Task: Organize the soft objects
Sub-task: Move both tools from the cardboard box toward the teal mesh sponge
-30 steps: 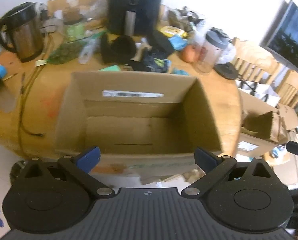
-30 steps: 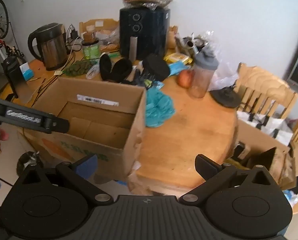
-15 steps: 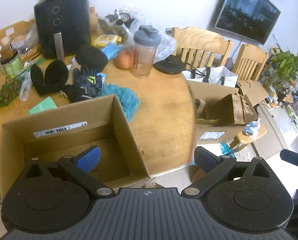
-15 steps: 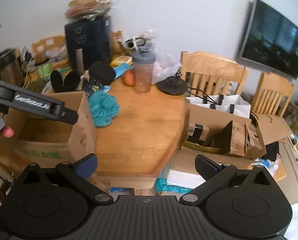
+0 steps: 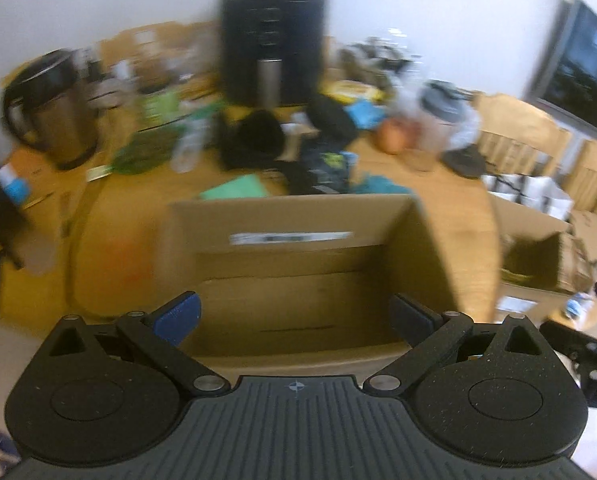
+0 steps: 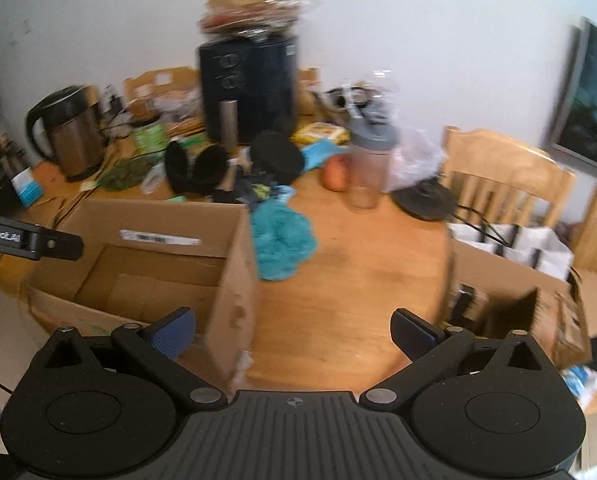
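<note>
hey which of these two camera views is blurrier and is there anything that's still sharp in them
The left wrist view is blurrier: the air fryer, kettle and cardboard box all smear sideways, while the left gripper itself stays crisp. The right wrist view is softer only in patches; the teal cloth reads fairly clearly and the right gripper is sharp. Both bend straight lines, fisheye-style.

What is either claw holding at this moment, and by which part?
Nothing. The left claw and the right claw are both open and empty; the teal cloth lies untouched beside the cardboard box.
</note>
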Demonstrator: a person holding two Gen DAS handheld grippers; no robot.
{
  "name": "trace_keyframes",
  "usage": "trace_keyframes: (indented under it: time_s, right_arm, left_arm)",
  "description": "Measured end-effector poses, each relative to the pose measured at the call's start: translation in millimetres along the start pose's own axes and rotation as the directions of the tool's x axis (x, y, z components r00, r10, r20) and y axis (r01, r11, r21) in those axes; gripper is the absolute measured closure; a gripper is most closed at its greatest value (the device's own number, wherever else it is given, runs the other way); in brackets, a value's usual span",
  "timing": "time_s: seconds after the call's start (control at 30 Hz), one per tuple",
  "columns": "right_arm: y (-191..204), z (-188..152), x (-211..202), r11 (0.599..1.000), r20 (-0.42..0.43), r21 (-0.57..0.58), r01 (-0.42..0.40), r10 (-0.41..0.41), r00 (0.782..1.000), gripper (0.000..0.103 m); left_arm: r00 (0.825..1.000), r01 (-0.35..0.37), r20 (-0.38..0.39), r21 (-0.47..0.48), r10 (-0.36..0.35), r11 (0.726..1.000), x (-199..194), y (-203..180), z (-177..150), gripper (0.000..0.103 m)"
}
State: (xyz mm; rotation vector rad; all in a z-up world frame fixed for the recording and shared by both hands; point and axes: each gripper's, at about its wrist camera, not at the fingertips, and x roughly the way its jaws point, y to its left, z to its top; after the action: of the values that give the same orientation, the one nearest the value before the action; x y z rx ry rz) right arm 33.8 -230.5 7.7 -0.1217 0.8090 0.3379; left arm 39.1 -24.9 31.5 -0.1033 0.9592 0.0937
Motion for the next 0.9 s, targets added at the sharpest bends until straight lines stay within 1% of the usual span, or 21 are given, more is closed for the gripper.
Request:
trace_keyframes:
  time_s: [0.13,0.2,0.3,0.4,0.47,0.63,0.9]
  right_arm:
    - [23,9,14,0.997,-0.022,-0.065,-0.042,0.041,0.999,0.000]
    - [32,11,20,0.994,-0.033,-0.090,-0.054,0.051,0.998,0.000]
    - [45,13,29,0.990,-0.054,-0.123,-0.063,0.057,0.997,0.000]
    - [55,18,37,0.989,-0.064,-0.141,-0.049,0.040,0.997,0.000]
    - [60,21,41,0.990,-0.071,-0.140,-0.016,0.007,0.997,0.000]
    - [61,26,47,0.994,-0.065,-0.104,0.033,-0.040,0.997,0.000]
    - [69,38,55,0.996,-0.070,-0.062,0.069,-0.074,0.995,0.000]
  left_arm:
    - [0.997,-0.077,0.002,-0.063,0.077,0.995,-9,29,-8,0.001]
    - [0.995,-0.099,-0.001,-0.097,0.099,0.990,-11,41,-11,0.001]
    - [0.992,-0.127,-0.018,-0.120,0.125,0.985,-9,58,-18,0.001]
    - [0.990,-0.140,-0.038,-0.128,0.137,0.982,-5,68,-22,0.001]
    - [0.988,-0.148,-0.052,-0.119,0.143,0.982,-4,74,-25,0.001]
    - [0.986,-0.150,-0.080,-0.084,0.144,0.985,3,83,-26,0.001]
    - [0.992,-0.052,-0.121,-0.055,0.045,0.997,21,94,-16,0.001]
